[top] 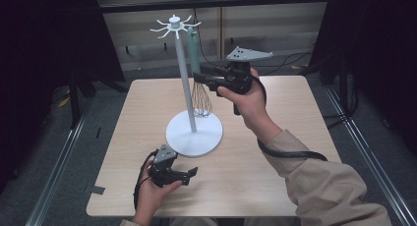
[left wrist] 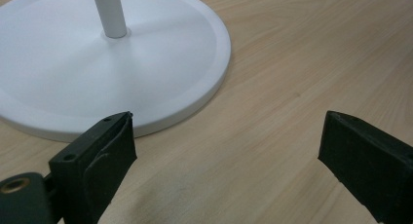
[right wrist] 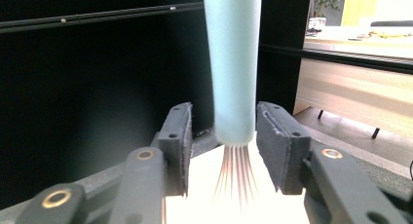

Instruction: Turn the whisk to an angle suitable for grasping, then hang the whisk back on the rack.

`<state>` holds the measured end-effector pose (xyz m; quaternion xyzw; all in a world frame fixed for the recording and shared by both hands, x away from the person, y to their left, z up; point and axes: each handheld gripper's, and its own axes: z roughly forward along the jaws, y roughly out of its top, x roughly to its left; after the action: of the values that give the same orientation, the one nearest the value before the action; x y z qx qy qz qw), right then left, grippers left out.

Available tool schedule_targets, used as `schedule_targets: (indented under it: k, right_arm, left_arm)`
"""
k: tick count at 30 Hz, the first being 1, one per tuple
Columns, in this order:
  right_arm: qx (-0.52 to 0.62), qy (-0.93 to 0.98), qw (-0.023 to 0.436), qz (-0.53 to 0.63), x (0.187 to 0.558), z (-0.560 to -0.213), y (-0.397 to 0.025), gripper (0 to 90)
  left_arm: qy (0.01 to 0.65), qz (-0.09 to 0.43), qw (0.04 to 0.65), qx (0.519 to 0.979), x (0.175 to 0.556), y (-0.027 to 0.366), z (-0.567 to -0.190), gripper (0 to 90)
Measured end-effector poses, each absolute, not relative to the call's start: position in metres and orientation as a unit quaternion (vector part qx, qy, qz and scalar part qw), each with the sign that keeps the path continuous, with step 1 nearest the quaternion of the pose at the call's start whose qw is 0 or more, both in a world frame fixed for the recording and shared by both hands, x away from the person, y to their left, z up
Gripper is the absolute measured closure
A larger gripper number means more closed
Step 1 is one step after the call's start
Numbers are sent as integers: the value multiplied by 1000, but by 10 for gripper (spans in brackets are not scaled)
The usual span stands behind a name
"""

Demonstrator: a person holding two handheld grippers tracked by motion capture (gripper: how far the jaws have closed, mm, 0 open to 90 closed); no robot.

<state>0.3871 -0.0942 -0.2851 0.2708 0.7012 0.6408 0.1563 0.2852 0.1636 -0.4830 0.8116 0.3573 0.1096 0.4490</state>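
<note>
A white utensil stand (top: 193,130) rises from a round base set at the centre of the wooden table (top: 275,186); its thin post carries a ring of hooks (top: 174,25) at the top. A whisk (top: 198,83) with a pale green handle hangs upright beside the post at about 3 o'clock from it, the handle's upper end at a hook and the wire loops just above the base, near the post.

The right gripper (top: 202,78), held in the person's right hand (top: 248,105), is raised above the table at about 1 o'clock from the base and points toward 9 o'clock. In the right gripper view its two black jaws flank the lower end of the whisk handle (right wrist: 233,68), one on each side, just above the point where the wires (right wrist: 237,177) fan out. A narrow gap shows on each side between pad and handle, so the jaws stand part-closed around the handle and not pressed on it.

The left gripper (top: 189,173), held in the left hand (top: 153,194), lies low over the table at about 7 o'clock from the base. In the left gripper view its jaws stand wide apart with bare wood between them, and the rim of the stand's base (left wrist: 209,95) lies just beyond its left-hand jaw.
</note>
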Motion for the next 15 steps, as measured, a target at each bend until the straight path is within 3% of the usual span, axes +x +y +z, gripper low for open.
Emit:
schedule_targets:
  k: [11,15]
  right_arm:
    - [281,698,167,637,385,-285,-104,465]
    - [289,700,170,630,382,-288,-111,380]
  left_arm:
    - [353,105,450,813,287,160,-483,63]
    - [353,108,449,814,287,159,-483,62]
